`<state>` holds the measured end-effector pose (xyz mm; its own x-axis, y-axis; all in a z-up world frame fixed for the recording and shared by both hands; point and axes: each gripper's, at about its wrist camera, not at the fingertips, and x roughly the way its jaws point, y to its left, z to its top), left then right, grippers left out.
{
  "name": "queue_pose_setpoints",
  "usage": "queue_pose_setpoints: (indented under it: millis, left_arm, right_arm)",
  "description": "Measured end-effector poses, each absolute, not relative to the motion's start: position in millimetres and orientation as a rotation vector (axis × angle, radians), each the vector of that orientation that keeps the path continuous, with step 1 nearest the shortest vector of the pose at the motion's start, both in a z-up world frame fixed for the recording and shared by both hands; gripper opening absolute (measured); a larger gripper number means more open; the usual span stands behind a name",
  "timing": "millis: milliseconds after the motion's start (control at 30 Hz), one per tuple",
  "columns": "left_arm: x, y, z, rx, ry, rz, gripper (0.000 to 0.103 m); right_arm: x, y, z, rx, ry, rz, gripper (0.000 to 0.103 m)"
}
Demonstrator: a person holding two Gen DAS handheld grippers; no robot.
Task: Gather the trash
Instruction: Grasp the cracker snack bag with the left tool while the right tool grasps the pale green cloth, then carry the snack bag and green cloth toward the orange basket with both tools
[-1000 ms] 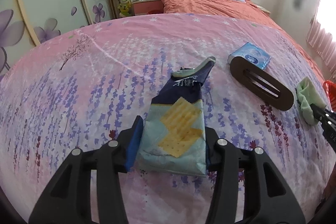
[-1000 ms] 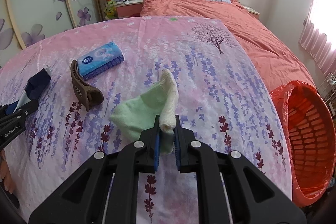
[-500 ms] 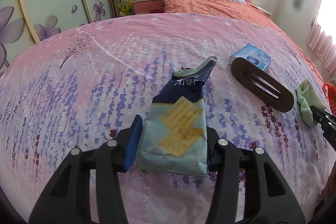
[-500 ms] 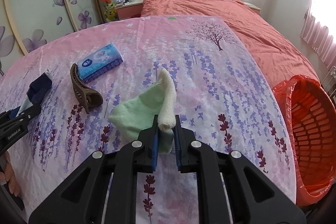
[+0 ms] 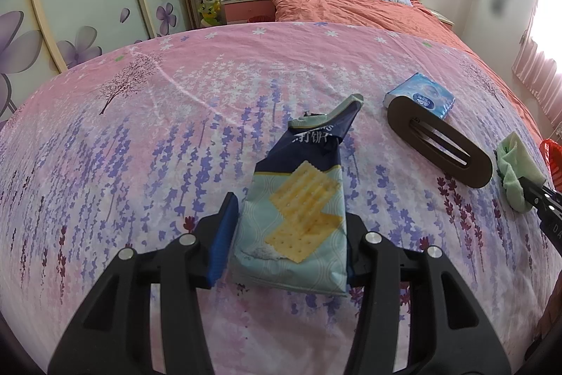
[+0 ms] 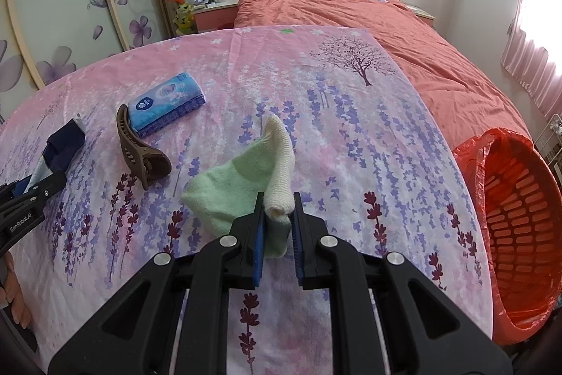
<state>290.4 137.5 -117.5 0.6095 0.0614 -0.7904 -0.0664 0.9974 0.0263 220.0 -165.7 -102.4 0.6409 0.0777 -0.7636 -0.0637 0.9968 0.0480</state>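
Note:
My left gripper (image 5: 288, 227) is shut on a blue cracker wrapper (image 5: 298, 199), torn open at its far end, just above the pink flowered cloth. The wrapper also shows at the left of the right wrist view (image 6: 63, 146). My right gripper (image 6: 277, 220) is shut on a green and cream sock (image 6: 253, 178) that drapes onto the cloth; the sock shows at the right edge of the left wrist view (image 5: 516, 164). An orange trash basket (image 6: 520, 227) lined with a red bag lies on its side past the right edge of the cloth.
A brown hair claw clip (image 5: 439, 143) and a blue tissue pack (image 5: 421, 94) lie between the two grippers; both show in the right wrist view, clip (image 6: 137, 150) and pack (image 6: 165, 101). A bed with orange bedding (image 6: 351, 13) lies behind.
Both grippers have drawn back and risen slightly with their loads. The holds on the wrapper and the sock are unchanged.

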Motion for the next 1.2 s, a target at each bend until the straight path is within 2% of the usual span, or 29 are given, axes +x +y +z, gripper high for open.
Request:
queue_pose_setpoints:
  millis: [633,800,867,1200]
  left_arm:
    - [291,137,-117,0.0,0.913,0.077,0.05]
    - [291,141,-116,0.005,0.907,0.067,0.046]
    - [289,140,-115,0.011,0.906,0.074,0.044]
    - [257,122,-87,-0.011,0.846,0.03,0.042]
  right_arm:
    - [220,-164,-103,0.018,0.872,0.078,0.015]
    - [216,-155,-101,-0.041,0.863,0.067,0.013]
    - [211,-158,-98,-0.011,0.863,0.078,0.01]
    - [168,-200,-61,0.126,0.751,0.082,0.009]
